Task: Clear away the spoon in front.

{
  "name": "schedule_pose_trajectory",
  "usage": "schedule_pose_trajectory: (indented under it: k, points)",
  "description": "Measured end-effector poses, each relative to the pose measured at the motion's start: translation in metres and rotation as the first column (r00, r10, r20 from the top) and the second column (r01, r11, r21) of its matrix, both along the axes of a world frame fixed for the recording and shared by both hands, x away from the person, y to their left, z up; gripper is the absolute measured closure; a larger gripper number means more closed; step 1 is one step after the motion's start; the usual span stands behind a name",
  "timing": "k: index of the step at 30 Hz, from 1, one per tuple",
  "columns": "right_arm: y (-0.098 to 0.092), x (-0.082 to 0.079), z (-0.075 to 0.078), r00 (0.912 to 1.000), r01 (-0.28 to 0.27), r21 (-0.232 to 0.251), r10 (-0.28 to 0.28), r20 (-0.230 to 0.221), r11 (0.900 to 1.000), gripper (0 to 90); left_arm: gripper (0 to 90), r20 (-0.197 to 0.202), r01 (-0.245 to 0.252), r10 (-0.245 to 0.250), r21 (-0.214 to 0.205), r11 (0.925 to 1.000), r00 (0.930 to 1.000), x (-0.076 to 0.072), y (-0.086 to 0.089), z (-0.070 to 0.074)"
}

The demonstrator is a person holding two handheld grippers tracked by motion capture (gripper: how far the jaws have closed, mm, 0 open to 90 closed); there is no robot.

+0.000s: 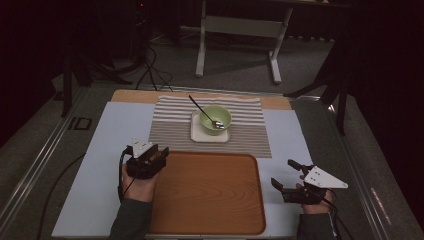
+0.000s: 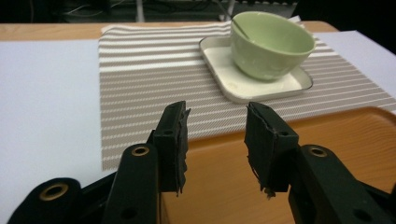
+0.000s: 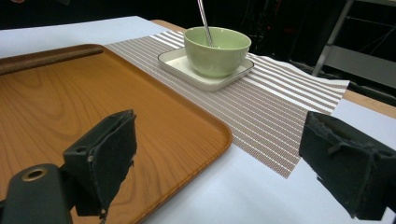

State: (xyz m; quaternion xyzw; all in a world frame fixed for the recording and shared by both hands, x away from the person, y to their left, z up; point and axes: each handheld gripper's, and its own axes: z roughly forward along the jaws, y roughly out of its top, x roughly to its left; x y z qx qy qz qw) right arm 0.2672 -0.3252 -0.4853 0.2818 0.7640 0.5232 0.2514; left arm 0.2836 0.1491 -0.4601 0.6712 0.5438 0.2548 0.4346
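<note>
Tray lies between both released tools: left tool at its near-left corner, right tool beside it; bowl beyond the tray, unobstructed.

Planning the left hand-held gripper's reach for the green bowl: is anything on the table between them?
Nothing visible stands between them. From the left hand-held gripper, with its jaws apart and empty, only flat striped placemat leads to the green bowl, which sits on a white dish with a spoon inside.
</note>
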Motion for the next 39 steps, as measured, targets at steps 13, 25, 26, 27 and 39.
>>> schedule_pose_trajectory:
  k: [13,25,26,27,39]
  points:
    - [0.0,0.0,0.0,1.0,-0.001,0.0,0.001,0.0,1.0,10.8,58.1,0.051,0.144,-0.143,-0.012,0.9896,0.9884,0.031,-0.005,0.019]
    - [0.0,0.001,0.0,1.0,0.0,-0.002,0.0,-0.005,1.0,10.8,57.6,0.048,0.207,-0.207,0.016,0.9783,0.9771,0.058,-0.008,0.028]
    - [0.0,0.001,0.0,1.0,-0.001,-0.002,0.001,-0.005,1.0,10.8,57.5,0.048,0.209,-0.21,0.019,0.9777,0.9766,0.06,-0.008,0.028]
    - [0.0,0.001,0.0,1.0,-0.001,-0.002,0.001,-0.005,1.0,10.8,57.4,0.045,0.207,-0.208,0.025,0.978,0.977,0.062,-0.008,0.028]
    - [0.0,0.001,0.0,1.0,-0.002,-0.003,0.002,-0.004,1.0,10.8,57.0,0.022,0.225,-0.226,0.047,0.9732,0.9738,0.09,-0.005,0.028]
